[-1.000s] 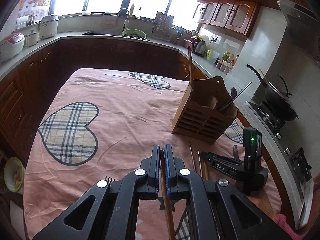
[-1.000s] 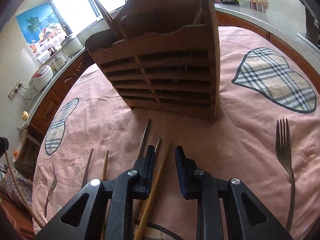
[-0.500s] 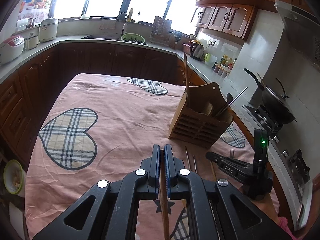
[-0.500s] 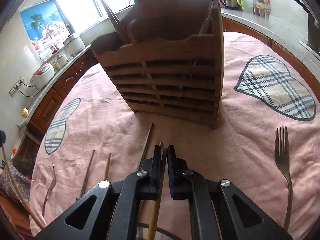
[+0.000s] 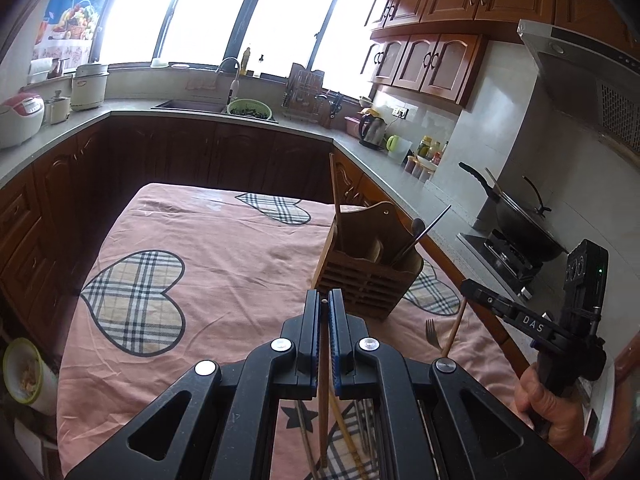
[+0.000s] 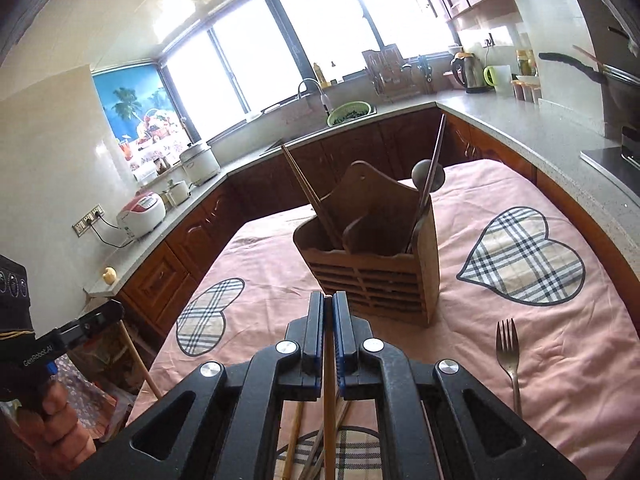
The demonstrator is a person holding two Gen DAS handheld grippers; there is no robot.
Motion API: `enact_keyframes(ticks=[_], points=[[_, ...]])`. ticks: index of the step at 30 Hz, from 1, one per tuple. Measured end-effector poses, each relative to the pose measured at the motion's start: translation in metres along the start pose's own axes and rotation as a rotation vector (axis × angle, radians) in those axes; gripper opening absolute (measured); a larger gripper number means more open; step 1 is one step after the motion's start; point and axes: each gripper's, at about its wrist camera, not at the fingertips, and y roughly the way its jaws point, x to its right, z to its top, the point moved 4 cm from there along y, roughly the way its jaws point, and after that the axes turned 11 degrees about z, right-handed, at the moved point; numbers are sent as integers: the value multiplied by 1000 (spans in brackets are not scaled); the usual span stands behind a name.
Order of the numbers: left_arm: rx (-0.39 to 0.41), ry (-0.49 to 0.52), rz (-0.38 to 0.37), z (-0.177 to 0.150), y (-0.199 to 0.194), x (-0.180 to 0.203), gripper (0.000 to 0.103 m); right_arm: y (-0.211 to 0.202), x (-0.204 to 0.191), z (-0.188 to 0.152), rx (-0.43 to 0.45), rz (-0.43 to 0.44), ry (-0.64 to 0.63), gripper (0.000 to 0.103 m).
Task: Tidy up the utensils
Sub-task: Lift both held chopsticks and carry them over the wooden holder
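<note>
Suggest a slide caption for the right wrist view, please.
Right gripper clamps a chopstick before the wooden holder.

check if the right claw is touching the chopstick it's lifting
Touching. The right wrist view shows the right claw shut on a wooden chopstick, its blue pads pressed against both sides of the stick with no gap.

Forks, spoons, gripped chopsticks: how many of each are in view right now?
Forks: 1, on the cloth.
Spoons: 1, in the holder.
Chopsticks, gripped: 2, one in the left gripper, one in the right gripper.
Total: 4.
</note>
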Motion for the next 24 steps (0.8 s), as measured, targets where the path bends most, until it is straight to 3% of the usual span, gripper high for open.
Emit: enact_keyframes(ticks=[8,24], points=[[29,-1,3,2,-12,-1,3,-28,-19,19,86,-1,-57,4],[68,3,-2,22,-8,7,3,-47,-11,39,171,-11,-56,4]])
